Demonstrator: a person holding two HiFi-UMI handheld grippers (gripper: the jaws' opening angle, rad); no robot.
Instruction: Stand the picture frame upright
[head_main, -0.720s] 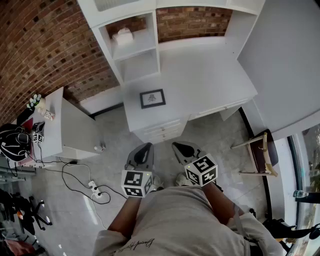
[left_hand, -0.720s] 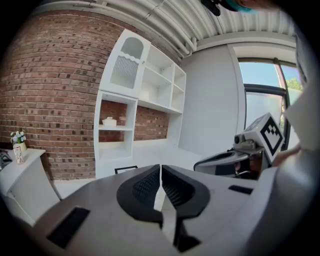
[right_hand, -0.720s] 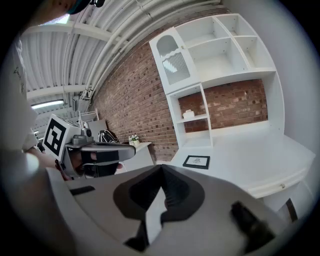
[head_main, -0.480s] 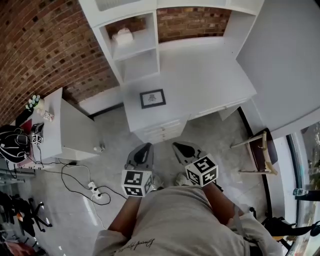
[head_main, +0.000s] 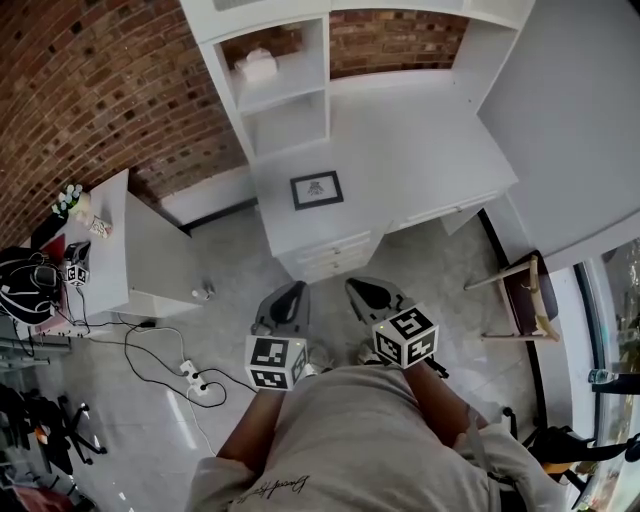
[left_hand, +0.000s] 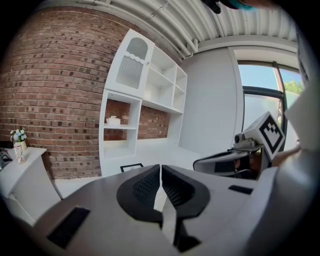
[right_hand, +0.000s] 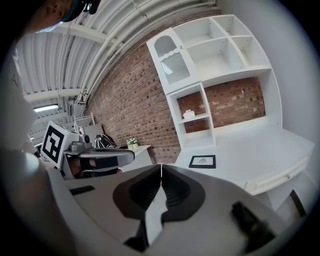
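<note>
A small black picture frame (head_main: 316, 189) lies flat on the white desk (head_main: 420, 150), near its left front corner. It also shows in the left gripper view as the picture frame (left_hand: 131, 167) and in the right gripper view as the picture frame (right_hand: 202, 161). My left gripper (head_main: 290, 297) and right gripper (head_main: 362, 294) hang side by side over the floor, well short of the desk. Both are shut with nothing between the jaws. From each gripper view the other gripper shows beside it.
A white shelf unit (head_main: 280, 90) stands on the desk's left, against a brick wall. A low white side table (head_main: 110, 250) with small items is at the left; cables and a power strip (head_main: 195, 378) lie on the floor. A wooden chair (head_main: 520, 300) stands right.
The desk and frame have shifted slightly right in the head view, so the view has moved a little. Both grippers keep their places, shut.
</note>
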